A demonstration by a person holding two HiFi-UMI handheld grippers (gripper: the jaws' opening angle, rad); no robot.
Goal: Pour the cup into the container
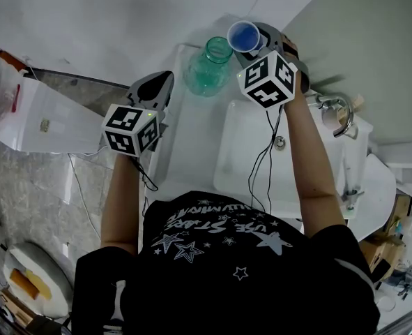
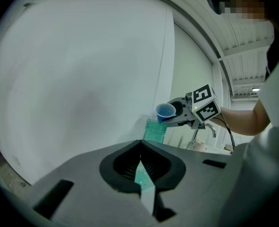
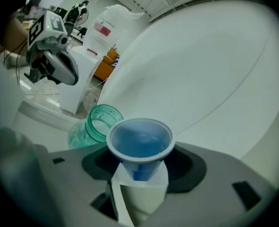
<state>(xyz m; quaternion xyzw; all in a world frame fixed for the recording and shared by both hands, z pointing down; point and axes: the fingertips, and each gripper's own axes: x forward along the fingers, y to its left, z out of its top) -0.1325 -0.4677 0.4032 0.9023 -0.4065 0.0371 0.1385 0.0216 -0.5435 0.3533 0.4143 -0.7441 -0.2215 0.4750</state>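
While right gripper (image 3: 139, 169) pinches small cup (image 3: 139, 143) at base, jaws fairly wide, left gripper (image 2: 140, 148) jaws sit closed together, empty. Cup: thin tapered plastic, blue inside, pale rolled rim, tipped, held just above jar (image 3: 93, 123) mouth. Jar: round, clear green glass, threaded neck, lid off, upright on smooth white ledge (image 1: 188, 131) beside sink (image 1: 240, 152).
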